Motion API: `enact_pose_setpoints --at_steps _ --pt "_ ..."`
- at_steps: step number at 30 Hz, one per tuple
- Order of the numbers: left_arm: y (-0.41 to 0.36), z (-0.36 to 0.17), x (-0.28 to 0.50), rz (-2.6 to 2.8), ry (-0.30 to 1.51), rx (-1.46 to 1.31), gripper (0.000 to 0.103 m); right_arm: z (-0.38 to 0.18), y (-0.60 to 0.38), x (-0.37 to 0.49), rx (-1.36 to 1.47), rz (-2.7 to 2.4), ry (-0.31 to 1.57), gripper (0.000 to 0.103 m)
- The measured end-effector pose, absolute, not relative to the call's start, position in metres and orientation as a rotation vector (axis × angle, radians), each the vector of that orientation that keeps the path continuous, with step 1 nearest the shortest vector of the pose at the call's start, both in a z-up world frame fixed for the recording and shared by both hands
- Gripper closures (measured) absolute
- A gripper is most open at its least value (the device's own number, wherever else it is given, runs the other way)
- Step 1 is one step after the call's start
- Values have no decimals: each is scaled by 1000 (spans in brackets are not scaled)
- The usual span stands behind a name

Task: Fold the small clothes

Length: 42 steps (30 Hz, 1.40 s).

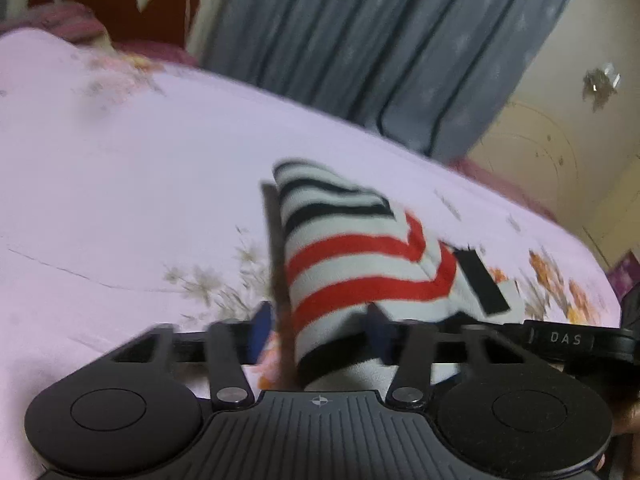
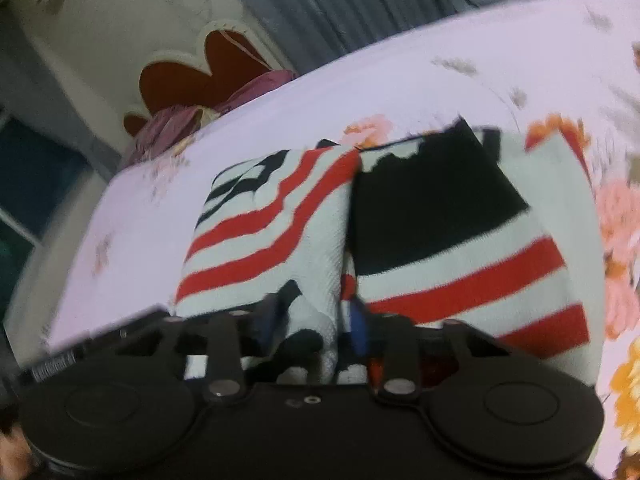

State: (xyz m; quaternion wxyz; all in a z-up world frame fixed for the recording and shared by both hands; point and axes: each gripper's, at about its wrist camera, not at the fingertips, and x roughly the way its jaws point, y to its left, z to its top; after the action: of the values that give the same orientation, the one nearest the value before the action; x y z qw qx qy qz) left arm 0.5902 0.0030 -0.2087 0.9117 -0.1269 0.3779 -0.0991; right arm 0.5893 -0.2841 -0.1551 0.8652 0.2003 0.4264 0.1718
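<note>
striped knit garment (image 1: 360, 256) lay on the bed (image 1: 120, 184), both claws clamped on its near edge.
left claw (image 1: 320, 332) and right claw (image 2: 312, 332) pinched fabric; shallow bites risked slipping, spoiling the fold.

Lighting: dim, even indoor light with a pinkish-violet cast on the bedsheet (image 1: 140, 168); no glare, faint shadows. Quality: motion blur throughout both views, grainy. Strong fisheye bending, dark vignetted corners.
</note>
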Motion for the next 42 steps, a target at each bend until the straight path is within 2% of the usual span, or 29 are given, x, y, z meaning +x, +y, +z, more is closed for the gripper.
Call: enact_pose_setpoints --at_steps 2,4,11,15,18,25,29,31,33,37,42 --pt "-5 -211 598 -222 795 -222 61 -150 -279 583 363 353 854 85" --pt "-10 -204 599 -247 784 -230 70 -140 -272 575 298 334 812 86" --pt "-70 -170 585 -388 694 -102 70 -78 -288 515 117 277 585 87" --pt "-112 -196 596 -478 817 -31 70 -115 -339 505 188 136 685 87" --pt "-138 -199 592 -464 805 70 70 -155 -371 507 298 92 767 87" --pt "-130 -175 583 -448 704 44 70 -123 -369 497 266 105 655 88" --pt "-134 -198 600 -435 798 91 70 -141 -371 507 245 84 717 88" --pt "-142 -198 602 -427 793 122 70 -162 -377 515 305 74 748 86" --pt "-144 -194 604 -429 804 140 70 -157 -379 520 314 80 754 85" --pt "-135 -175 609 -447 751 115 70 -137 -391 523 322 94 693 68" --pt "-139 -177 647 -459 760 112 70 -137 -427 576 516 67 715 69"
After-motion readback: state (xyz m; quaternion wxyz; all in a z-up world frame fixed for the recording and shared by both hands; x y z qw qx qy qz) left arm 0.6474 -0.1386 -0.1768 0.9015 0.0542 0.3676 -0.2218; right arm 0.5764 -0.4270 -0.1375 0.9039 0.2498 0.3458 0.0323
